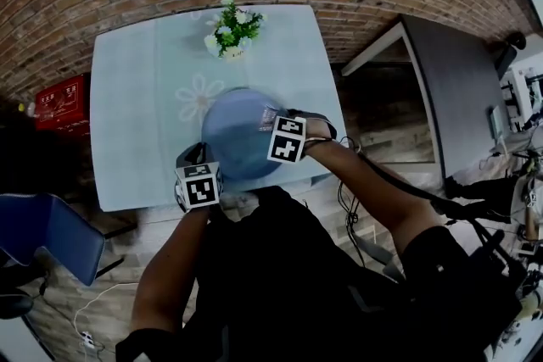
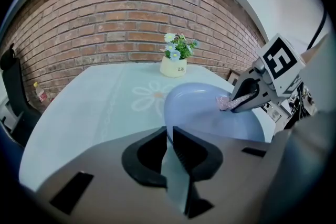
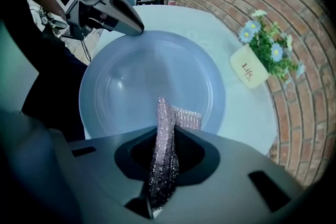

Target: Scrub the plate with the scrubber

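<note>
A pale blue plate (image 1: 239,131) is held just above the table's near edge. My left gripper (image 2: 171,140) is shut on the plate's (image 2: 202,115) near rim. My right gripper (image 3: 167,128) is shut on a glittery pink-silver scrubber (image 3: 164,157), whose tip rests on the plate's (image 3: 139,81) inner surface near the right side. In the left gripper view the scrubber (image 2: 227,103) pokes out of the right gripper (image 2: 245,99) over the plate's far right part. In the head view both grippers, left (image 1: 198,182) and right (image 1: 287,137), flank the plate.
A light blue table (image 1: 136,97) with a flower pattern fills the middle. A cream pot of flowers (image 1: 230,31) stands at its far edge. A brick wall runs behind, a blue chair (image 1: 47,237) stands at the left, and a grey cabinet (image 1: 458,89) at the right.
</note>
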The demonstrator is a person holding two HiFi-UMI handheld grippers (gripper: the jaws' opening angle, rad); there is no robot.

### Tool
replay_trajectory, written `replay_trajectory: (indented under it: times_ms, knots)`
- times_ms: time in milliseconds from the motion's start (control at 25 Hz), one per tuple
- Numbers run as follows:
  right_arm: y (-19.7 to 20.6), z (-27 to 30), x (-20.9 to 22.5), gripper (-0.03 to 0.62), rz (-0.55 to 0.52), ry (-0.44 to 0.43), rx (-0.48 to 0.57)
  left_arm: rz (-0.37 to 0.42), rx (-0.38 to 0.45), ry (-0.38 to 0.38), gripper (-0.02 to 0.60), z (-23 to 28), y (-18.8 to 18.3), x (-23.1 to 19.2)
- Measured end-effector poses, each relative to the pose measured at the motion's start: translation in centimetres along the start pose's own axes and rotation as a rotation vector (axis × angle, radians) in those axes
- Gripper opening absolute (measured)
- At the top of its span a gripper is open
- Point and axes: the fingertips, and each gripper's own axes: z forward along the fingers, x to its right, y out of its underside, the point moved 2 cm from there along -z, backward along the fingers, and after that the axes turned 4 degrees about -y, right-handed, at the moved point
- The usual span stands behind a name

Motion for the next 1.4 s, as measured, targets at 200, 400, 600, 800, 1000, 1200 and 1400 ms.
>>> replay_trajectory:
  times_ms: [200,400,600,800,1000,1200,1400]
  knots:
    - [0.4,-0.1,-1.1,0.067,0.099,-0.022,-0.011,-0.001,-0.008,0.016,0.043,0.1,0.0,-0.1]
    - [0.7,-0.6,-2.8,0.067,0.210,-0.104,-0.022,0.042,0.008,0.045,0.046,0.1,-0.1,0.2]
    - [0.6,-0.8,-4.4,0.069,0.262,-0.144,-0.030,0.060,0.014,0.068,0.046,0.3,0.1,0.1]
    - [0.5,-1.3,-6.2,0.069,0.351,-0.215,-0.051,0.068,0.007,0.098,0.049,0.5,0.3,0.3]
    - [0.1,-1.8,-7.7,0.069,0.450,-0.270,-0.066,0.085,0.009,0.127,0.058,0.6,0.1,0.2]
    - [-3.4,-1.5,-8.9,0.069,0.483,-0.325,0.107,0.094,0.014,0.150,0.064,0.5,0.1,0.2]
    - [-3.3,-2.0,-9.5,0.069,0.521,-0.333,0.061,0.092,0.010,0.167,0.067,0.5,0.0,0.2]
